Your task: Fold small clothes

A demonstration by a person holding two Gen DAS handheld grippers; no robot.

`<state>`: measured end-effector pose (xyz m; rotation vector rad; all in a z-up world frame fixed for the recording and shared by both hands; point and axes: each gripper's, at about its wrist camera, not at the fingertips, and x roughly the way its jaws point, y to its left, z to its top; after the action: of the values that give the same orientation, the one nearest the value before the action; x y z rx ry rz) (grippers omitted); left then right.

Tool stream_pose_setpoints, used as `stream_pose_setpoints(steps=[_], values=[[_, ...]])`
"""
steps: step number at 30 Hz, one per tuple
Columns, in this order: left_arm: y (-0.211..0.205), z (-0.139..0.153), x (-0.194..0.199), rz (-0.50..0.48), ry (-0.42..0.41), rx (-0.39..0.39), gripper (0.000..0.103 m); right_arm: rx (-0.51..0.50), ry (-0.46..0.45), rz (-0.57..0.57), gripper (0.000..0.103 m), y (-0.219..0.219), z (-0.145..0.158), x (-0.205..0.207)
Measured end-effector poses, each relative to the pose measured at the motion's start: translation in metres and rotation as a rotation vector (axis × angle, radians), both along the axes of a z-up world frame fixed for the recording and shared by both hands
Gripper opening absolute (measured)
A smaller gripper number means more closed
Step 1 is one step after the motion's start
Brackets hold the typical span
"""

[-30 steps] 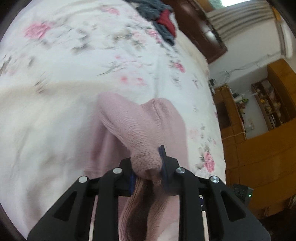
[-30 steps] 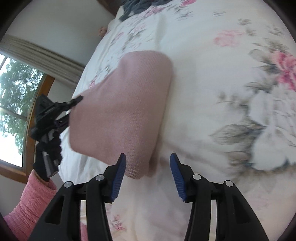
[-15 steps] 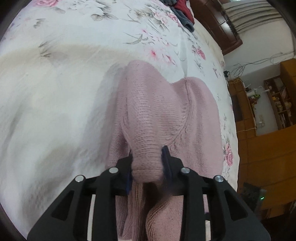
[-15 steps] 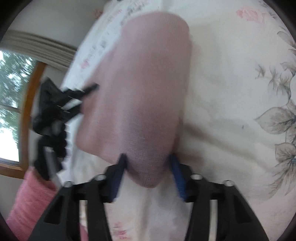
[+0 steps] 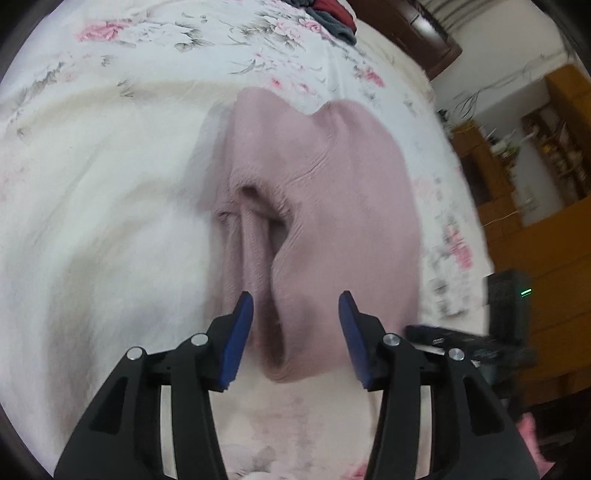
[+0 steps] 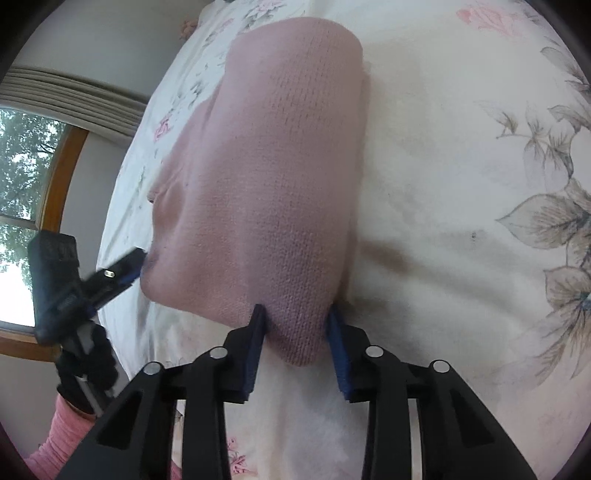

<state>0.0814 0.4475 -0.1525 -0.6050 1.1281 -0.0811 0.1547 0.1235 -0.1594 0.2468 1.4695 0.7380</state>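
Observation:
A pink knit garment (image 5: 332, 192) lies folded on the floral bedsheet (image 5: 110, 184). My left gripper (image 5: 297, 332) is open, its blue pads on either side of the garment's near end, with a fold and creases just ahead. In the right wrist view the same garment (image 6: 280, 177) stretches away from me. My right gripper (image 6: 295, 332) is shut on its near corner, and the fabric bulges between the pads. The left gripper (image 6: 122, 273) shows at the garment's left edge, held by a gloved hand (image 6: 85, 365) with a pink sleeve.
A pile of grey and red clothes (image 5: 328, 14) sits at the far end of the bed, by a dark wooden headboard (image 5: 413, 33). Wooden cabinets (image 5: 554, 258) stand beyond the bed's right edge. A window (image 6: 22, 184) is off the left side.
My left gripper let go of the pink fold and opened; the fold now lies flat. My right gripper moved onto the garment's near corner and closed on it.

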Motion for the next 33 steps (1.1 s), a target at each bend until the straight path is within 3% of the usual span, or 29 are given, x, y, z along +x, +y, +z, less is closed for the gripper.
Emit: stream_pose_setpoints(steps=[5, 11, 15, 16, 17, 21, 26, 29, 30, 31, 32, 33], values=[[0.008, -0.034, 0.0, 0.026, 0.067, -0.016, 0.042, -0.071, -0.008, 0.032, 0.026, 0.003, -0.011, -0.008], [0.014, -0.032, -0.002, 0.027, 0.067, -0.044, 0.045, -0.055, 0.025, 0.026, 0.027, 0.002, -0.023, -0.005], [0.03, -0.004, -0.002, 0.03, 0.02, -0.075, 0.053, -0.03, 0.011, 0.031, 0.048, -0.009, -0.012, -0.003], [0.036, 0.003, -0.001, 0.042, 0.001, -0.075, 0.056, -0.021, 0.001, 0.028, 0.048, -0.011, -0.009, -0.002], [0.042, 0.011, 0.003, 0.056, -0.018, -0.063, 0.061, -0.009, -0.014, 0.027, 0.048, -0.014, -0.005, -0.001], [0.063, 0.029, 0.044, 0.101, -0.054, 0.002, 0.062, 0.001, -0.031, 0.008, 0.049, -0.017, 0.0, 0.003], [0.072, 0.012, 0.096, 0.153, -0.005, 0.011, 0.063, 0.0, -0.038, 0.007, 0.049, -0.016, 0.0, 0.003], [0.073, 0.001, 0.111, 0.18, -0.01, -0.06, 0.056, -0.019, -0.041, 0.024, 0.049, -0.013, -0.003, 0.002], [0.07, 0.001, 0.112, 0.174, -0.02, -0.078, 0.041, -0.033, -0.045, 0.034, 0.049, -0.012, -0.005, 0.002], [0.066, 0.002, 0.115, 0.16, -0.026, -0.089, 0.032, -0.042, -0.048, 0.041, 0.049, -0.007, -0.005, 0.004], [0.061, 0.003, 0.115, 0.148, -0.03, -0.073, 0.024, -0.044, -0.05, 0.046, 0.049, -0.006, -0.005, 0.004], [0.059, 0.004, 0.115, 0.145, -0.034, -0.052, 0.022, -0.042, -0.051, 0.048, 0.049, -0.006, -0.006, 0.005]])
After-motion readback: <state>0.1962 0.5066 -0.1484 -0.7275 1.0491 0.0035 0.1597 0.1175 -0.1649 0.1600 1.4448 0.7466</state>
